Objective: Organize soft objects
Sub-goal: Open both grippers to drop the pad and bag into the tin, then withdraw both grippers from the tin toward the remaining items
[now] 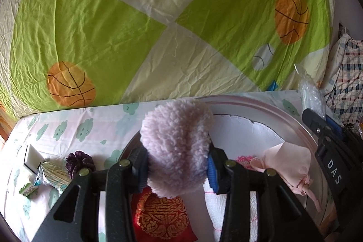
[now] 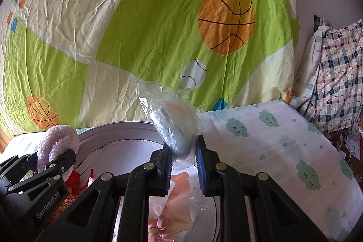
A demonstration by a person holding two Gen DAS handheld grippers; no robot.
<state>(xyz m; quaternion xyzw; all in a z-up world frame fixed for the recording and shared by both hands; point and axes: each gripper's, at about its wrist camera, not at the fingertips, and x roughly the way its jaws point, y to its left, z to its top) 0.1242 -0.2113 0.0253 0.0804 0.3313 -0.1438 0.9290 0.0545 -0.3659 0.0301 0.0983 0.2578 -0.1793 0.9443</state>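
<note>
Fluffy pad (image 1: 179, 149) between loosened left tongs (image 1: 177, 170); right tongs (image 2: 183, 165) pinch plastic bag (image 2: 174, 126), contents unclear.

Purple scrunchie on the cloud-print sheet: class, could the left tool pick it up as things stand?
Probably not yet. The left tool is closed on a fluffy lilac piece, so it is full. The purple scrunchie lies uncovered on the sheet to its left; otherwise the way looks free.

The fluffy lilac pouch (image 1: 177, 149) is nubbly fleece; the clear bag (image 2: 174, 119) crinkly glossy plastic (contents blurred); the round basin (image 1: 292, 121) smooth, dull-sheened metal.
</note>
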